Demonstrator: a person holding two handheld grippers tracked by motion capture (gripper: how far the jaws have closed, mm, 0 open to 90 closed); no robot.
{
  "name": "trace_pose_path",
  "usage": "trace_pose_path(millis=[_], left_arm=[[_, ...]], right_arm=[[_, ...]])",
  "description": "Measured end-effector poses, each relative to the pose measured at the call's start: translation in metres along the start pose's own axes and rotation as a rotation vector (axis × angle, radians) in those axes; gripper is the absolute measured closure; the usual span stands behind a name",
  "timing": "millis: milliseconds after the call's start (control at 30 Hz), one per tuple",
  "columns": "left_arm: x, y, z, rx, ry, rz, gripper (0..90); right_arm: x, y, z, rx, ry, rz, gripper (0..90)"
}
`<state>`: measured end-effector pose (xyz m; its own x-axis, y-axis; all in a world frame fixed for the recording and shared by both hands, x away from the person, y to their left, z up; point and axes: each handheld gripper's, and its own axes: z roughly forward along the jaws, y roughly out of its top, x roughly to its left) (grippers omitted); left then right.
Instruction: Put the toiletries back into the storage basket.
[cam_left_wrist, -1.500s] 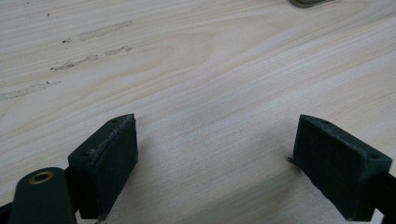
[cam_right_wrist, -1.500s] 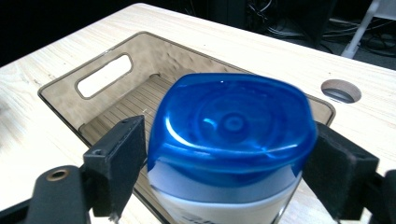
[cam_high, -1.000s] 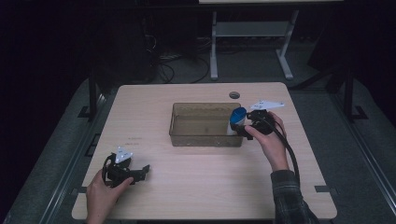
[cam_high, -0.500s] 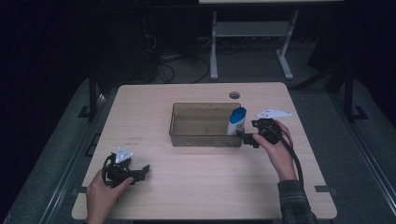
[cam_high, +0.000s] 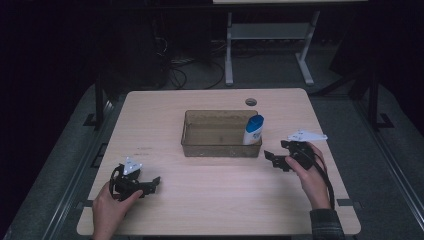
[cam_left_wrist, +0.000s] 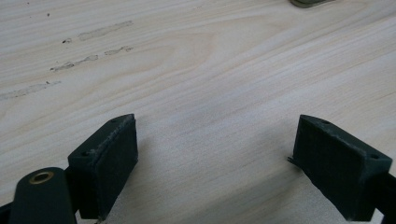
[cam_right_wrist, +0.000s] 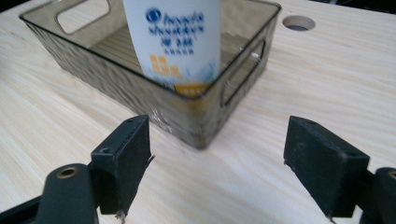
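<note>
Nearest the person, the left gripper (cam_high: 152, 184) rests low on the pale wooden table (cam_high: 220, 210) at its near-left part, held in the left hand (cam_high: 111, 206). In the left gripper view its two black jaws stand wide apart with only bare wood grain between them.

Farther in and to the right, the right gripper (cam_high: 272, 159) is held in the right hand (cam_high: 311, 176) just beside the near-right corner of the smoky translucent plastic bin (cam_high: 192, 142). Its jaws are spread apart too and grip nothing; in the right gripper view the corner of the bin (cam_right_wrist: 201, 126) shows between them, a little beyond the tips.

The white plastic bottle with a blue cap (cam_high: 253, 130) stands upright inside the bin, in its right end, against the near-right corner. Its body is white with blue lettering near the top and a yellow-orange band lower down (cam_right_wrist: 173, 42); the cap is rounded and bright blue. The bin has a rippled wall and slot handles cut in its short ends.

Beyond the bin, a round cable hole (cam_high: 251, 102) sits in the table near its far edge.
</note>
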<state>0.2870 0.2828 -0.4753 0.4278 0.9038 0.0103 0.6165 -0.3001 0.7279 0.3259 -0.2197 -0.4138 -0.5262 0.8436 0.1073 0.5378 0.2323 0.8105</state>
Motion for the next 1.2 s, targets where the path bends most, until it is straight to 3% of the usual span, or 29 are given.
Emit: trace_pose_path(millis=[633, 1200], left_arm=[[0.0, 0.0, 0.0, 0.002, 0.0, 0.003, 12.8], [0.0, 0.0, 0.0, 0.002, 0.0, 0.003, 12.8]], right_arm=[[-0.011, -0.038, -0.025, 0.027, -0.04, 0.02, 22.5], [-0.027, -0.077, -0.039, 0.097, -0.11, 0.045, 22.5]])
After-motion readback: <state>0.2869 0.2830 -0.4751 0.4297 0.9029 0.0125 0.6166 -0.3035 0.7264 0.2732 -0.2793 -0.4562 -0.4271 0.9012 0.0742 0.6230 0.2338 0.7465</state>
